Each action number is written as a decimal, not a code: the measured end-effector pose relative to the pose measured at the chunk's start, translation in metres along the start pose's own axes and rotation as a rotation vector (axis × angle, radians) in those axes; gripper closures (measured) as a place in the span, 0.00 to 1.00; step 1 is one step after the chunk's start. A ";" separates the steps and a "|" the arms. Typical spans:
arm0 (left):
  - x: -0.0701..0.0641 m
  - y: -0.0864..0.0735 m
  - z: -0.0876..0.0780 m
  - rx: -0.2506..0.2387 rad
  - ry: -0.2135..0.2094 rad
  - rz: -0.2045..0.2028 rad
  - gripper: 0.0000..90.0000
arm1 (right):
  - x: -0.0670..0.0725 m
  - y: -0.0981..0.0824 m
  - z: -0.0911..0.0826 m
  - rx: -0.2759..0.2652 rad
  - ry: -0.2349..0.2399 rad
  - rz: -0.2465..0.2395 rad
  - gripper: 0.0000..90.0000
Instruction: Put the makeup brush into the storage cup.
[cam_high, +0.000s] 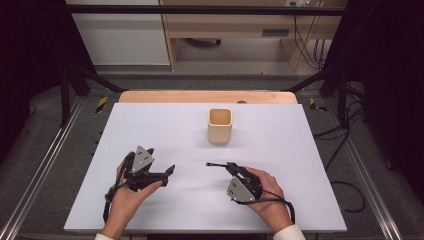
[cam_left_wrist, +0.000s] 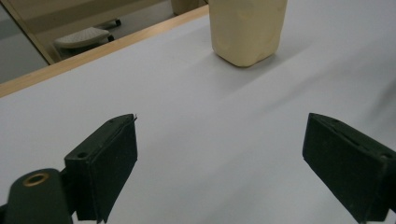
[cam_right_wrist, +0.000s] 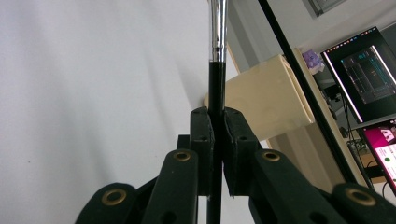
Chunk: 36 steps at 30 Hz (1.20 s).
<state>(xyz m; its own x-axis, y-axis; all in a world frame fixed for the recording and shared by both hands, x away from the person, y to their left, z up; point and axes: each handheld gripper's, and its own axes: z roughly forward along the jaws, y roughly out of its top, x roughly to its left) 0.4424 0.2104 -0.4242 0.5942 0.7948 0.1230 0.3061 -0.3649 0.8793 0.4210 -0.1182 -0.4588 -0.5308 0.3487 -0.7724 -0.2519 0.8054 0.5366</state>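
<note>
A beige square cup (cam_high: 220, 126) stands upright on the white table (cam_high: 150, 130), towards the back and near the middle. My right gripper (cam_high: 233, 168) is shut on a thin black stick with a silver metal ferrule (cam_right_wrist: 217, 32), probably a brush. The stick (cam_high: 215, 164) points left, low over the table in front of the cup. In the right gripper view the jaws (cam_right_wrist: 216, 119) clamp the black handle, with the cup (cam_right_wrist: 266, 98) beyond. My left gripper (cam_high: 169, 172) is open at the front left, holding nothing. Its pads (cam_left_wrist: 109, 158) stand wide apart, facing the cup (cam_left_wrist: 247, 28).
The table's wooden back edge (cam_high: 207, 96) shows beyond the white sheet. Metal frame rails (cam_high: 40, 165) and cables (cam_high: 345, 140) run along the floor at both sides. Lit monitors (cam_right_wrist: 369, 70) show in the right gripper view.
</note>
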 end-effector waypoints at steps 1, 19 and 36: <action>0.001 -0.003 -0.001 -0.024 0.002 -0.017 0.11 | 0.000 0.000 0.000 0.000 0.000 0.001 0.93; 0.020 -0.030 -0.021 -0.229 0.029 -0.058 0.06 | 0.000 0.003 0.005 -0.007 0.001 0.029 0.93; 0.029 -0.038 -0.028 -0.272 0.034 -0.077 0.05 | -0.011 -0.001 -0.001 -0.055 -0.022 0.176 0.93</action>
<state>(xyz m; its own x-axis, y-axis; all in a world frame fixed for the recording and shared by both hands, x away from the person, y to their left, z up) 0.4269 0.2608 -0.4412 0.5503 0.8326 0.0628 0.1356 -0.1633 0.9772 0.4266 -0.1229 -0.4501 -0.5528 0.4932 -0.6717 -0.2005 0.7036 0.6817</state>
